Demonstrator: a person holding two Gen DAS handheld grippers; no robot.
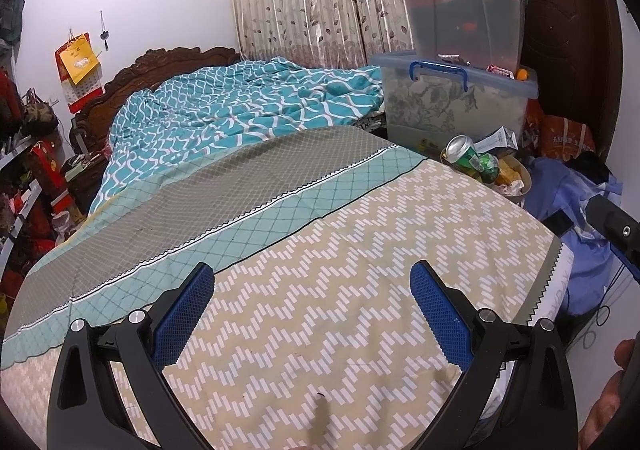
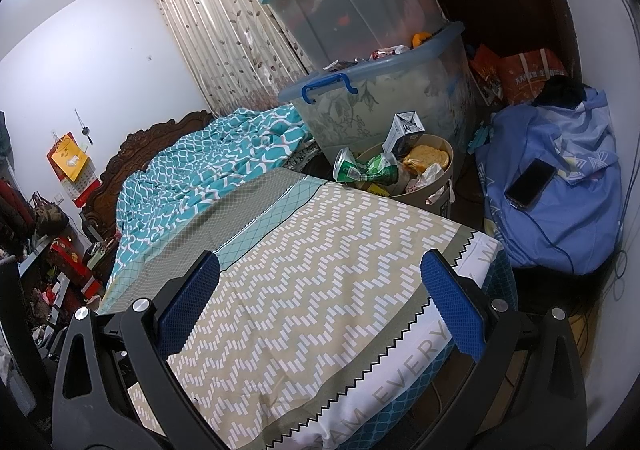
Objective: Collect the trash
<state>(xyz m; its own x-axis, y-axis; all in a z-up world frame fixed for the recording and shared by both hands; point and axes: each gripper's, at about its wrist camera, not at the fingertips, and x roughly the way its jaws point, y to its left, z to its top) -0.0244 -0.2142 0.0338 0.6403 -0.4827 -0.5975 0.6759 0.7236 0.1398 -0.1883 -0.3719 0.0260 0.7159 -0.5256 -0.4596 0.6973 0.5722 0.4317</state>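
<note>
Both of your hand-held grippers hang empty over the foot of the bed (image 2: 320,270), jaws spread wide: the left hand-held gripper (image 1: 312,314) above the zigzag-patterned sheet, the right hand-held gripper (image 2: 320,310) nearer the bed's far corner. The trash sits in the round bin (image 2: 436,185) just beyond that corner, against the clear storage box (image 2: 380,109). A crushed green can (image 2: 368,169) rests across the bin's near rim, its long axis running roughly crosswise to your fingers, silver end pointing toward the bed; a small carton (image 2: 406,129) stands upright behind it. The bin lies ahead and to the right of both grippers, and your right one looks the nearer for any reach.
</note>
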